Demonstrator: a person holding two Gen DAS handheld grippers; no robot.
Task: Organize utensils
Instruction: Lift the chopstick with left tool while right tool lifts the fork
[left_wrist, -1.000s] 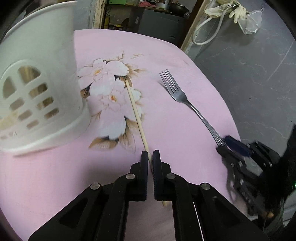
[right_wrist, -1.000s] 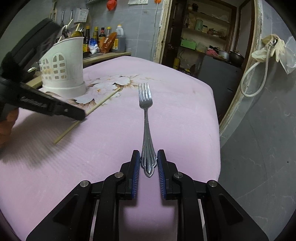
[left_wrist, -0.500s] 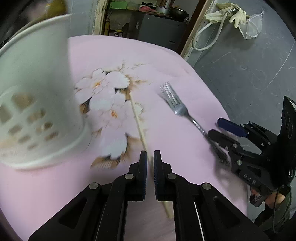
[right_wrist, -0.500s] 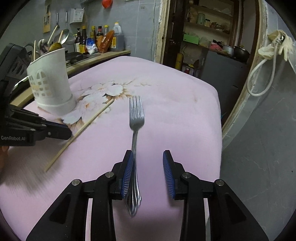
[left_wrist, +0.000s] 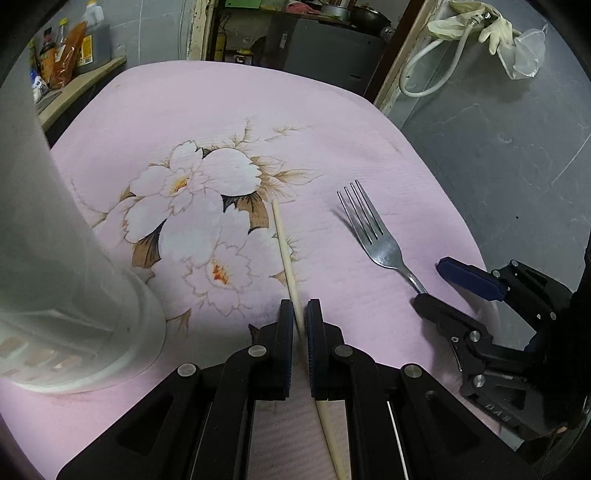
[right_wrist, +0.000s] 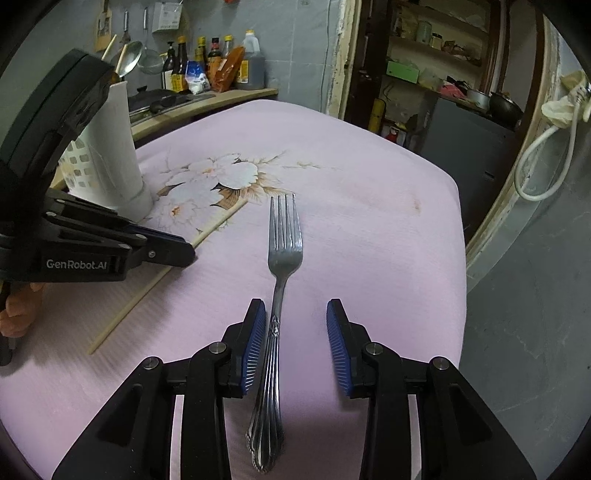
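we look first at the pink cloth (left_wrist: 332, 122) with the flower print, which covers the table. on it stands the white utensil holder (right_wrist: 110, 162), at the left of both views, and we see a spoon (right_wrist: 131, 61) and some sticks rising from its top, so we judge that a part of the sorting is already done. two things are not yet in it.

the fork (right_wrist: 282, 258) lies flat on the cloth, tines away from us. the right gripper (right_wrist: 295, 339) has just been opening its jaws; they stand apart now, with the fork handle between them, close beside the left pad, and we judge that no pad presses it. so the fork is not picked.

the chopstick (left_wrist: 286, 254) is thinner. the left gripper (left_wrist: 300, 332) has its jaws together on it, clamped near the middle, while its far tip points over the flowers, just beside the holder.

we think the chopstick and the fork are left to place.
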